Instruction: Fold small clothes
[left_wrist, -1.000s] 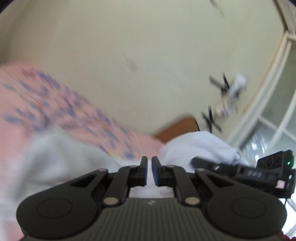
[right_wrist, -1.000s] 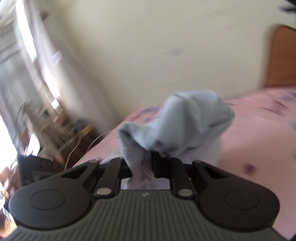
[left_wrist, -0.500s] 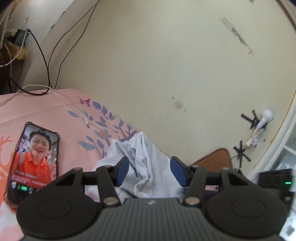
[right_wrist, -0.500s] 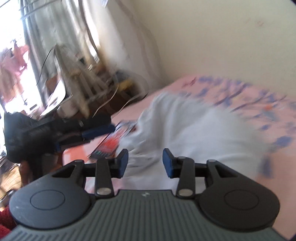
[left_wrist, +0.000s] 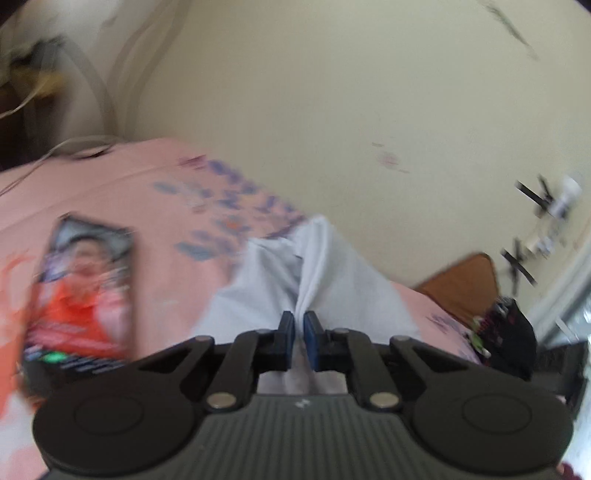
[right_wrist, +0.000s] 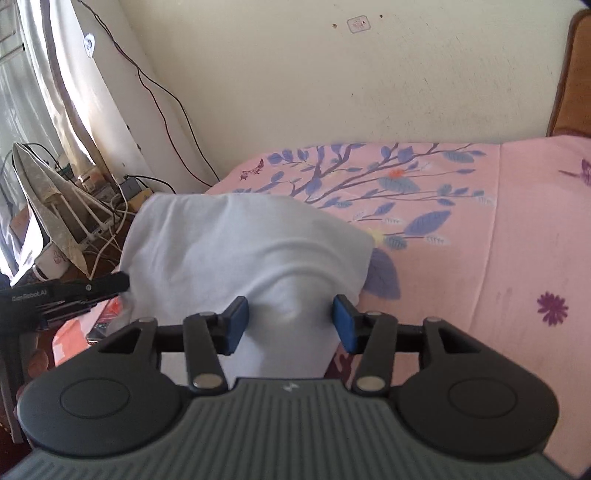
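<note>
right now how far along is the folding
Early on. Done: little that shows; the pale blue garment is bunched on the pink floral sheet, no flat fold visible. In hand: the left claw is shut, pinching a ridge of it; the right claw is opening around it, pads apart. Left: spreading and folding.

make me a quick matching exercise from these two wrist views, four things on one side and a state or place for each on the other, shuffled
Things:
1. left gripper
2. right gripper
3. phone
4. ironing board

States or places:
A. jaws apart and opening, pale cloth between them
B. lying face up on the pink bedsheet, screen lit
C. standing off the bed by the curtain
D. pinched shut on a fold of the pale blue garment

Pairs: 1-D, 2-A, 3-B, 4-C
</note>
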